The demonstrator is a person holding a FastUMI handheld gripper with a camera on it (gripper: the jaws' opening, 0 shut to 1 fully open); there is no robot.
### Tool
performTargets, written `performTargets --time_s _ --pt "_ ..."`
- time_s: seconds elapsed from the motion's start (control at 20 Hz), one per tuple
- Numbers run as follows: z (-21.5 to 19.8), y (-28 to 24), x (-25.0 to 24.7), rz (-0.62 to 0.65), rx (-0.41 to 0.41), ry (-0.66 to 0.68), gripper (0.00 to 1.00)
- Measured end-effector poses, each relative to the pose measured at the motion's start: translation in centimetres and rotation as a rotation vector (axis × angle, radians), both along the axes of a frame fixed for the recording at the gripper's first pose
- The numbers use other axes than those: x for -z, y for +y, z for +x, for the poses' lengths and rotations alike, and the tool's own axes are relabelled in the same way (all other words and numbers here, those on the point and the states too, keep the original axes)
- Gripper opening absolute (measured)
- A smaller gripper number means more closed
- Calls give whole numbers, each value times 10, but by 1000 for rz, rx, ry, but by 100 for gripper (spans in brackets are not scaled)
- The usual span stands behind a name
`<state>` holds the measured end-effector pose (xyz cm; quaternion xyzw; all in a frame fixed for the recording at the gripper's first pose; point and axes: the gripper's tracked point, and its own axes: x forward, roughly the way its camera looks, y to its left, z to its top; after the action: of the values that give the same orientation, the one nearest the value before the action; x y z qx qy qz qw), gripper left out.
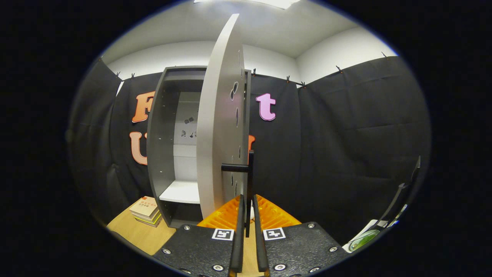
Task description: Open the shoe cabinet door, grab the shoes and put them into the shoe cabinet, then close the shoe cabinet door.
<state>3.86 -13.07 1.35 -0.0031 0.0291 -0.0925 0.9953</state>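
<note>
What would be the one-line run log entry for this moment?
gripper: shut on door handle | cabinet door: partly open | books: beside cabinet

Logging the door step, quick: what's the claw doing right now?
Claw: closed on the black door handle of the open cabinet door, both fingers pressing on it.

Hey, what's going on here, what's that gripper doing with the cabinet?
A handheld gripper has its fingers nearly closed around the dark handle of the shoe cabinet door. The door stands swung wide open, seen almost edge-on, so the inside of the shoe cabinet shows, with a pale shelf that has nothing visible on it. A stack of books sits on the wooden surface beside the cabinet's base. It looks like the door-opening step, though the fingers' contact with the handle is hard to confirm.
</note>
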Motion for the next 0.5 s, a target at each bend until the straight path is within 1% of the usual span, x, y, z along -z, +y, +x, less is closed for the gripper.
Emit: performTargets --time_s 0.05,0.15,0.3,0.5 --pt "0 -4 0 0 2 -2 15" --pt "-1 -8 1 14 -4 2 22" --pt "-2 -14 2 -4 -4 1 32" --pt "-1 -24 1 -4 -6 1 43"
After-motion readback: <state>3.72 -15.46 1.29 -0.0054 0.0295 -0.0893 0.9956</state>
